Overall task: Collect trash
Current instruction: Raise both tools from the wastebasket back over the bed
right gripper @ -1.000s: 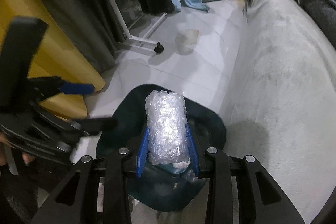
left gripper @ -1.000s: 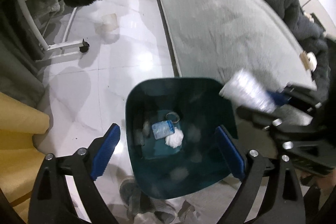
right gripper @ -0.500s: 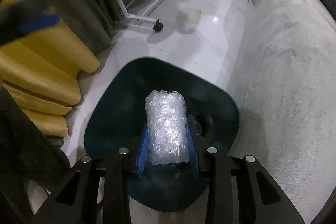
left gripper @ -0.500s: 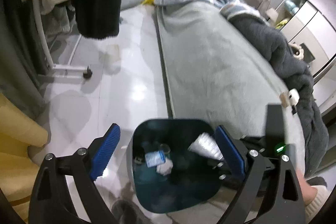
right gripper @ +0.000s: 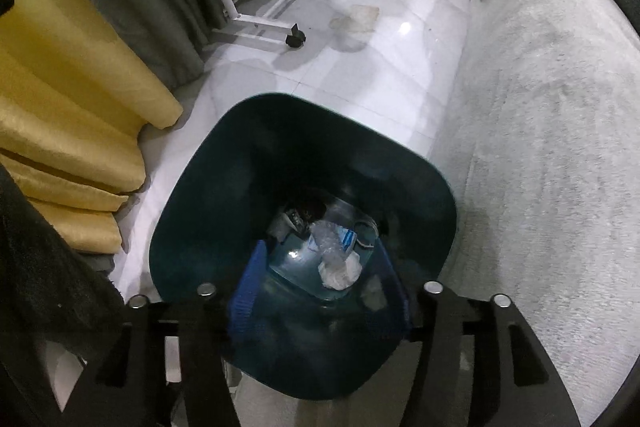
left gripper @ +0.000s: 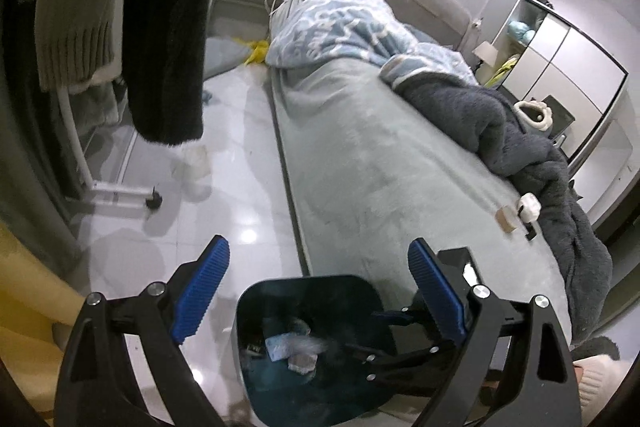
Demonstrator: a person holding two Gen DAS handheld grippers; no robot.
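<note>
A dark teal trash bin [right gripper: 192,195] stands on the white floor beside the bed; it also shows in the left wrist view [left gripper: 256,301]. The clear bubble-wrap roll [right gripper: 330,241] lies inside it on a blue packet and a white tissue wad [right gripper: 340,273]. My right gripper [right gripper: 320,291] is open and empty, right over the bin mouth. My left gripper [left gripper: 318,291] is open and empty, higher above the bin, with the right gripper's black frame [left gripper: 400,347] below it. The trash in the bin [left gripper: 292,347] looks blurred there.
A grey-covered bed [left gripper: 380,163] with blue and dark blankets runs along the right. A clothes rack on castors [right gripper: 296,39] with hanging clothes [left gripper: 168,27] stands at the left. Yellow cushions [right gripper: 68,99] lie left of the bin. A pale scrap [right gripper: 356,19] lies on the floor.
My right gripper opened and the bubble-wrap roll dropped into the bin. My left gripper rose and tilted up, so more of the bedroom shows.
</note>
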